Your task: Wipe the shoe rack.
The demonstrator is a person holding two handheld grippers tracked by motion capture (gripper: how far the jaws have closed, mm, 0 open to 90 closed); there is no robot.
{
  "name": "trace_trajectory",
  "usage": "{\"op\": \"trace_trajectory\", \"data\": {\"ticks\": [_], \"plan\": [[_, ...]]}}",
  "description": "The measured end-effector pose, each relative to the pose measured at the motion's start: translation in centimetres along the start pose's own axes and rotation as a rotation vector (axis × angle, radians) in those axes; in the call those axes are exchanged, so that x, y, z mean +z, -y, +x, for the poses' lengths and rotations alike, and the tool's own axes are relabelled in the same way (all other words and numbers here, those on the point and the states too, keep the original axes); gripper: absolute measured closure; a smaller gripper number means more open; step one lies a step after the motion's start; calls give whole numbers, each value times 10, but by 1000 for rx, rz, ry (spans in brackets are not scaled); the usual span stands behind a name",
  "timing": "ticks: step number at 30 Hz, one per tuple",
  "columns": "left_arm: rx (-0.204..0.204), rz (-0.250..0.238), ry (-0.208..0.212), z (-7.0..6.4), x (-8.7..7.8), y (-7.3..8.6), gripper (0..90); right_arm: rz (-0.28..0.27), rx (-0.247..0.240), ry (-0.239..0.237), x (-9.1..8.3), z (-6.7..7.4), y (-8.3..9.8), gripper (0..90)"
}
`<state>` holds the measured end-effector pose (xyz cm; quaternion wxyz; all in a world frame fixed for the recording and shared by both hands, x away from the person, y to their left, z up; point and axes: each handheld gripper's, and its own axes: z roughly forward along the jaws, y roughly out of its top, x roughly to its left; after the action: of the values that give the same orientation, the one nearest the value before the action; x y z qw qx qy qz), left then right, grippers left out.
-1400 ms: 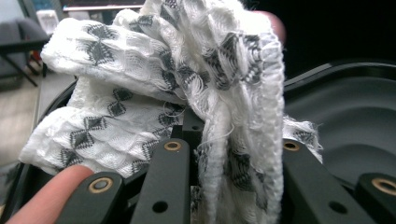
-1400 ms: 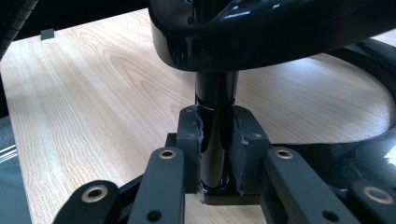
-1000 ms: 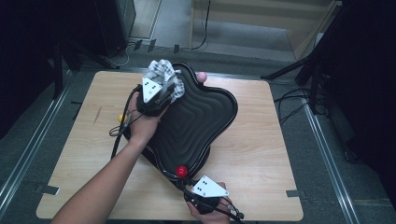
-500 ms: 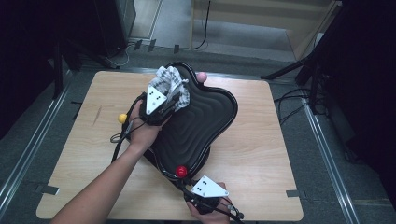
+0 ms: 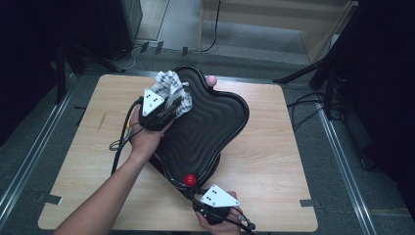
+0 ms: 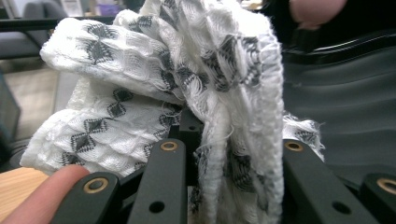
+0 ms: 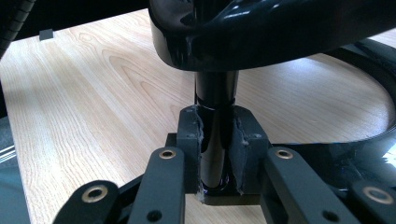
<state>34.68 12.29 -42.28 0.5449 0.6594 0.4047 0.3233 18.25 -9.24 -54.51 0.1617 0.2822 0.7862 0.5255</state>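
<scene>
We are mid-wipe — left gripper [image 5: 164, 108] clamped on the white-and-black patterned cloth [image 5: 172, 89], right gripper [image 7: 216, 154] pinching the glossy black ridged tray's [image 5: 215, 122] post — next, sweep onward.

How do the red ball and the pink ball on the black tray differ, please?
The red ball sits at the near end of the black tray, beside the right gripper; the pink ball sits at its far edge. The red ball is a saturated, darker colour; the pink ball is pale. The pink ball lies nearer the patterned cloth than the red ball does. Both are small, round and on the tray's rim.
</scene>
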Motion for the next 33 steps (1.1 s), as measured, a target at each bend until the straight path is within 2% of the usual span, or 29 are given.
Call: {"op": "trace_trajectory", "data": {"ticks": [2, 4, 6, 10, 12, 14, 17, 19, 21, 23, 28, 31, 33], "plan": [[20, -3, 23, -6, 3, -2, 733, 1, -2, 2, 0, 0, 0, 758], [43, -3, 12, -9, 6, -4, 732, 1, -3, 4, 0, 0, 0, 758], [31, -4, -6, -6, 7, -5, 724, 0, 2, 4, 0, 1, 0, 758], [0, 7, -65, 10, 5, -1, 723, -2, 2, 3, 0, 0, 0, 757], [-21, 20, -82, 19, 1, 2, 723, -3, 2, 3, 0, 0, 0, 758], [-54, 29, -78, 23, -1, 3, 724, -3, 2, 4, 0, 0, 0, 757], [-37, 36, -59, 16, -4, 2, 736, -2, 1, 4, 0, 0, 0, 758], [-24, 28, -23, 6, -6, 4, 736, -1, 2, 4, 0, 1, 0, 758], [7, 21, 10, -5, -8, 6, 735, -2, 1, 4, 0, 1, 0, 758], [20, 24, -8, -7, -11, 7, 728, -2, 1, 5, 0, 1, 0, 758], [-49, 31, -49, 13, -13, 12, 723, -2, 1, 5, 0, 1, 0, 758], [-57, 40, -57, 18, -15, 13, 724, -2, 1, 5, 0, 1, 0, 758], [-44, 44, -64, 15, -16, 13, 731, 0, 0, 6, 0, 1, 0, 758]]}}
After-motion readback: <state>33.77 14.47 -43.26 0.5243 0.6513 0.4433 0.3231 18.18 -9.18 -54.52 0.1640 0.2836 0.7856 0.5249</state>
